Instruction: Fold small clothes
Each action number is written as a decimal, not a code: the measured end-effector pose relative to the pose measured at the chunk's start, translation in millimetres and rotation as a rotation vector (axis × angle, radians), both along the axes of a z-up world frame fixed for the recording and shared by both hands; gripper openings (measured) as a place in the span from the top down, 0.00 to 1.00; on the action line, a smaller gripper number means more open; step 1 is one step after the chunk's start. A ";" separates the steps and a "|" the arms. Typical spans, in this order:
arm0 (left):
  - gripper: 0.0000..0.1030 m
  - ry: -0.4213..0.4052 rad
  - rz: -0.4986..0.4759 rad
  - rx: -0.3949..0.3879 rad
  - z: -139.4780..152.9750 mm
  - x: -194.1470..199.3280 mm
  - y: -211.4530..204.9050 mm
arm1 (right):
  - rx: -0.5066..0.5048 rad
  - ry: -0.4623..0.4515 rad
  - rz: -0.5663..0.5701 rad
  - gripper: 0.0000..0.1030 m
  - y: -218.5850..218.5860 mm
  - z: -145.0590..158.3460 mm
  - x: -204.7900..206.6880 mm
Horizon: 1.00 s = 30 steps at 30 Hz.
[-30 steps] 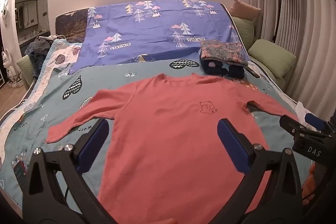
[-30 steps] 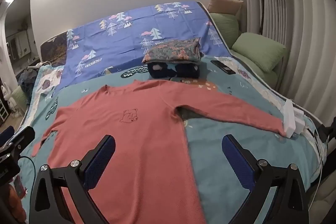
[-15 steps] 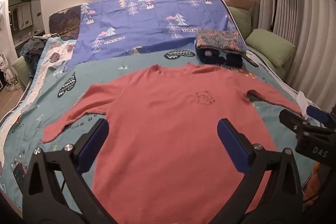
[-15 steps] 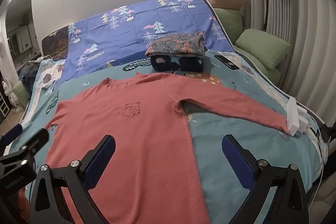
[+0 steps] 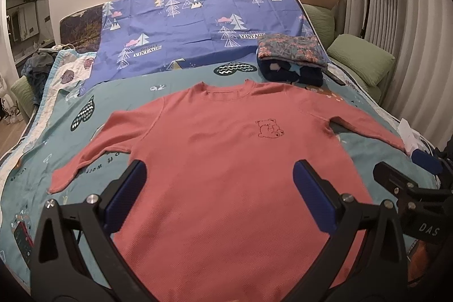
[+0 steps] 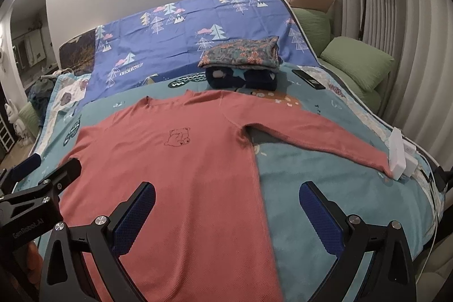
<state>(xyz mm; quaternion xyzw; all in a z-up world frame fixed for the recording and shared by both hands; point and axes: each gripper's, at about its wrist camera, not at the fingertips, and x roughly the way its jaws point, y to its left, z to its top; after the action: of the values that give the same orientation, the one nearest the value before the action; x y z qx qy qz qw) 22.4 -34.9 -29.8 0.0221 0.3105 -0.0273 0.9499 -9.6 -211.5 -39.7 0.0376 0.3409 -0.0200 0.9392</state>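
A coral long-sleeved shirt [image 5: 226, 160] with a small bear outline lies flat, face up, sleeves spread, on the teal bedspread [image 5: 119, 104]. It also shows in the right wrist view [image 6: 184, 174]. My left gripper [image 5: 219, 188] is open and empty above the shirt's lower body. My right gripper [image 6: 226, 208] is open and empty above the shirt's right hem side; it also shows at the right edge of the left wrist view [image 5: 407, 183]. The left gripper shows at the left edge of the right wrist view [image 6: 42, 183].
A stack of folded clothes [image 6: 243, 67] sits beyond the collar. A white power strip [image 6: 399, 157] lies at the right sleeve's cuff. A dark phone or remote [image 6: 308, 79] lies near green pillows [image 6: 356, 64]. A blue tree-print sheet [image 5: 184, 27] covers the headboard end.
Both grippers have risen and drawn back slightly, so the shirt sits lower and farther in each view. The shirt has not moved. Both grippers stayed open.
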 end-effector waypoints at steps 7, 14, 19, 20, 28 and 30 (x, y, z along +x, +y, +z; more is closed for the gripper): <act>0.00 0.011 0.003 0.018 -3.7 2.0 -1.4 | 0.027 0.021 0.018 0.00 -0.4 -7.5 5.1; 0.00 0.027 0.018 0.030 -9.9 7.9 -0.1 | 0.029 0.048 0.032 0.00 2.2 -16.7 14.3; 0.00 0.032 0.034 0.029 -12.7 11.2 3.1 | 0.026 0.068 0.045 0.00 4.9 -21.1 21.3; 0.00 0.032 0.038 0.029 -12.6 11.5 3.5 | 0.025 0.072 0.050 0.00 5.7 -21.6 22.8; 0.00 0.029 0.064 0.021 -12.2 12.1 8.7 | 0.019 0.080 0.075 0.00 13.7 -19.5 34.1; 0.00 0.022 0.072 0.022 -11.6 10.8 12.0 | 0.018 0.080 0.081 0.00 17.4 -18.4 36.6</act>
<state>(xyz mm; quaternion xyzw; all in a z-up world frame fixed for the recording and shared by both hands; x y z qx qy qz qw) 33.2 -22.9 -41.3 0.0211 0.3219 0.0102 0.9465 26.9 -194.1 -58.1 0.0314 0.3796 0.0194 0.9244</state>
